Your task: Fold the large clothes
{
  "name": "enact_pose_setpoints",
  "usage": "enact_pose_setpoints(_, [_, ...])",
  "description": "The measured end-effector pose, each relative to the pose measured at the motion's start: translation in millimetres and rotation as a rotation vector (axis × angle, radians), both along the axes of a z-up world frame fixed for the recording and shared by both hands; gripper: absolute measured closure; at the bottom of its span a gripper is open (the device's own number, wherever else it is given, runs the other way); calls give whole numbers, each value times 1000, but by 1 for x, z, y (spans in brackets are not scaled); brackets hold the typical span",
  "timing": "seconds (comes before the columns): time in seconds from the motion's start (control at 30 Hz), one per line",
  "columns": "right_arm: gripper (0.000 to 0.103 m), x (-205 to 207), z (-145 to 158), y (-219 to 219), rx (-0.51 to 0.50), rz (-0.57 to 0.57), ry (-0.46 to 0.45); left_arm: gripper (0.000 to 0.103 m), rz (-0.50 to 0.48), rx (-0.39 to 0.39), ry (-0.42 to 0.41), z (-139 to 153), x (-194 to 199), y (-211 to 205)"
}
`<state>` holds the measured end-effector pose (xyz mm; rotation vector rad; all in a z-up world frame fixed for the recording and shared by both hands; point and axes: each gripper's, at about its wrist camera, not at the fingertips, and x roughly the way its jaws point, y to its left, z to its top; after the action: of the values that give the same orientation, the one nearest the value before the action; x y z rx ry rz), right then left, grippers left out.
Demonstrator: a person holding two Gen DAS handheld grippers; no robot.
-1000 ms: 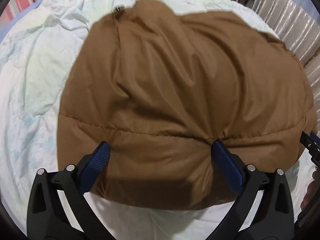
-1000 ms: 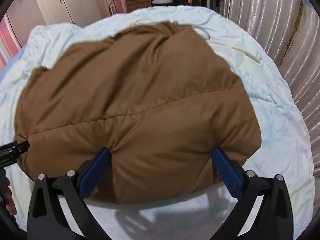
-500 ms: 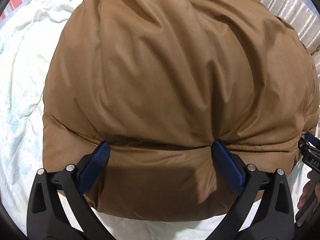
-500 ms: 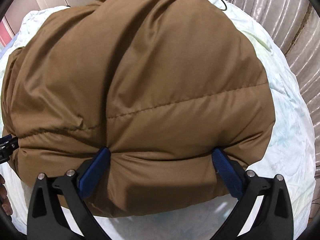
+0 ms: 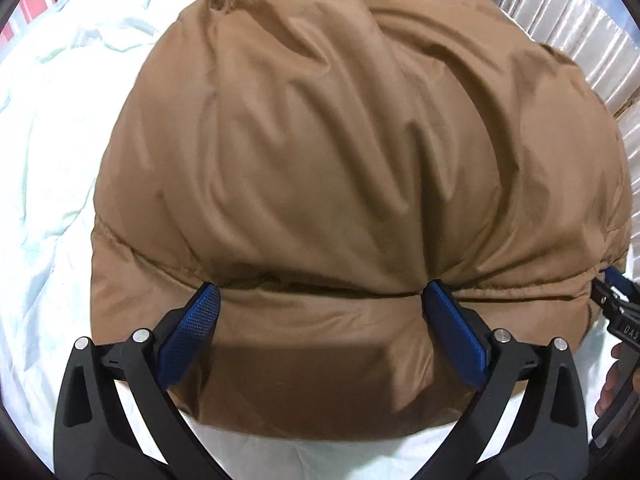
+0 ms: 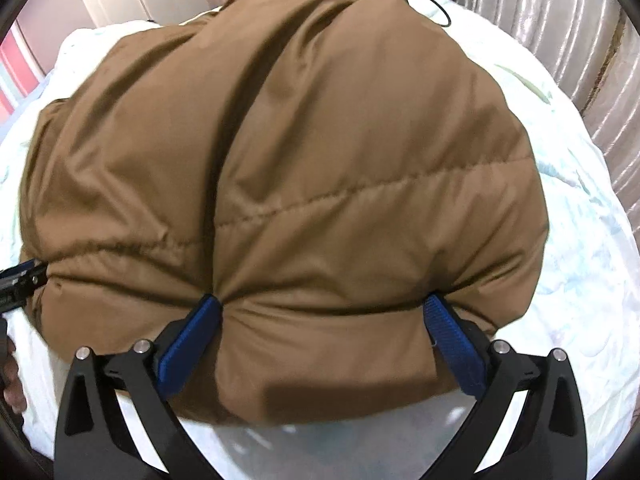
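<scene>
A big puffy brown jacket fills the middle of both pictures and lies on a bed with a pale wrinkled sheet. The left tool has its two blue fingers spread wide apart, and the jacket's near edge bulges between them at the bottom of the frame. The right tool looks the same, fingers wide apart with the puffy edge pushed in between, and a shiny curtain hangs at the upper right.
</scene>
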<state>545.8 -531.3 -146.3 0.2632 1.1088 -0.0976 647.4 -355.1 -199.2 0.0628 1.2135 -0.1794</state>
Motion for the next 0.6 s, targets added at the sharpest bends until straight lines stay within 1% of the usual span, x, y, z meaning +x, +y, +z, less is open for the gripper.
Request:
enact_pose_setpoints(0.07, [2, -10, 12, -6, 9, -10, -16, 3, 25, -20, 9, 8, -2, 11])
enact_pose_setpoints(0.13, [2, -28, 34, -16, 12, -49, -89, 3, 70, -36, 1, 19, -5, 27])
enact_pose_setpoints(0.27, [2, -48, 60, -34, -15, -109, -148, 3, 127, -47, -37, 37, -8, 56])
enact_pose_setpoints(0.37, [2, -56, 62, -40, -34, -143, -158, 3, 179, -28, -73, 44, -9, 80])
enact_pose_setpoints(0.4, [2, -58, 58, -44, -41, -153, -152, 3, 184, -23, -80, 52, -14, 88])
enact_pose_setpoints(0.47, [2, -60, 51, -47, -51, -153, -138, 3, 182, -10, -90, 57, -17, 102])
enact_pose_setpoints(0.6, [2, -51, 41, -54, -57, -134, -128, 3, 160, 61, -114, 51, -17, 116])
